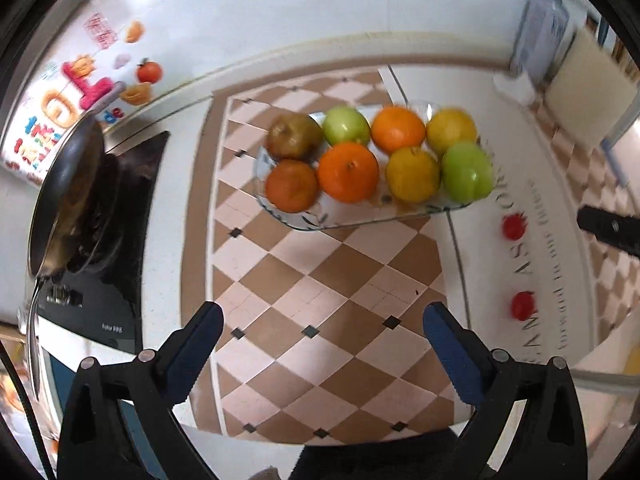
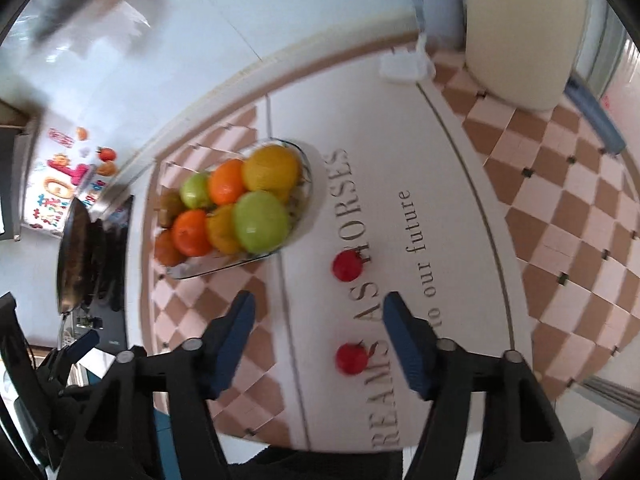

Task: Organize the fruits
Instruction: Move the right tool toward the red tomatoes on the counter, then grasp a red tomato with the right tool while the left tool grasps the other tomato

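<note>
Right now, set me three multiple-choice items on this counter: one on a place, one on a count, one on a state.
1. Where do the two small red fruits lie?
A. in the dish
B. on the white lettered mat
C. in the pan

2. How many fruits fill the clear glass oval dish?
A. five
B. eight
C. ten

3. What is between the left gripper fingers?
A. nothing
B. an orange
C. a spoon

Key: B, both sit on the white lettered mat beside the print; B, two rows of four show in the left wrist view; A, only checkered cloth shows between its open fingers.
</note>
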Motion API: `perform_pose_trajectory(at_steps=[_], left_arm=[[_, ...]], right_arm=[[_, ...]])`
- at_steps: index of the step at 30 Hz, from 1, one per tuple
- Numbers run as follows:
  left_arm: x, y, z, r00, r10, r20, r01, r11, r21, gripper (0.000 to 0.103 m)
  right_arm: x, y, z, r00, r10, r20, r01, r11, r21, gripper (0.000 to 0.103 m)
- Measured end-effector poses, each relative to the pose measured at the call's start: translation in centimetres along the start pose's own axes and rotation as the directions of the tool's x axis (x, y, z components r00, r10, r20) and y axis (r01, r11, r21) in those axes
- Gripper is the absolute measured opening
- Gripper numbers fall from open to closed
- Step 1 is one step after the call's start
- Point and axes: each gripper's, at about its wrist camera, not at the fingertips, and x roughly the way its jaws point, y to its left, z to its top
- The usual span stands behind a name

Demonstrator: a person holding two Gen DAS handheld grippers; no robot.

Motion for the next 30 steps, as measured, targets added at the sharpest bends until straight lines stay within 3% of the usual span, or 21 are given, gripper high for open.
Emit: perform_pose_trajectory(at_steps=[6,11,12,18,20,24,28,30], left_arm=[[3.9,-3.0,1.5,0.997,0.039,-0.065,-0.035,0.998,0.055,0.102],[5.9,-4.9,2.5,0.994,0.037,-0.106,-0.029,0.997,0.076,0.102],[6.3,-5.3,2.6,0.992,0.031,-0.122,-0.021,0.997,0.078,0.102],[6.2,-8.2,2.9,0.985,-0.080,-0.153,0.097,0.990,0.102,0.102],[6.4,-9.4,2.8,0.971,-0.146,-0.191,0.168,0.980,0.104,0.102],[7.3,-12.8,2.0,0.900,-0.306,-0.311,0.351,0.931,0.100,0.101],[7.2,-16.1,1.4,0.892,-0.325,-0.314,0.392,0.902,0.180,0.085],[7.4,-17.6,1.1,0.893,-0.312,-0.325,0.393,0.891,0.228,0.067]], right_arm=[[6.6,-0.7,1.6,0.997,-0.029,-0.077,0.025,0.999,-0.048,0.057],[10.2,-0.8,1.9,0.993,-0.029,-0.114,0.021,0.997,-0.069,0.042],[10.5,-0.8,1.8,0.993,-0.030,-0.114,0.021,0.997,-0.073,0.033],[8.0,-2.8,0.6,0.999,-0.010,-0.052,0.007,0.999,-0.045,0.033],[6.2,-4.1,-0.4,0.999,-0.016,-0.028,0.016,1.000,-0.018,0.033],[3.4,-6.8,-2.5,0.999,-0.031,-0.010,0.031,0.998,0.051,0.033],[1.9,-9.3,-4.0,0.999,-0.041,-0.003,0.041,0.991,0.125,0.033],[1.7,-10.2,-4.5,0.999,-0.035,-0.002,0.035,0.986,0.165,0.033]])
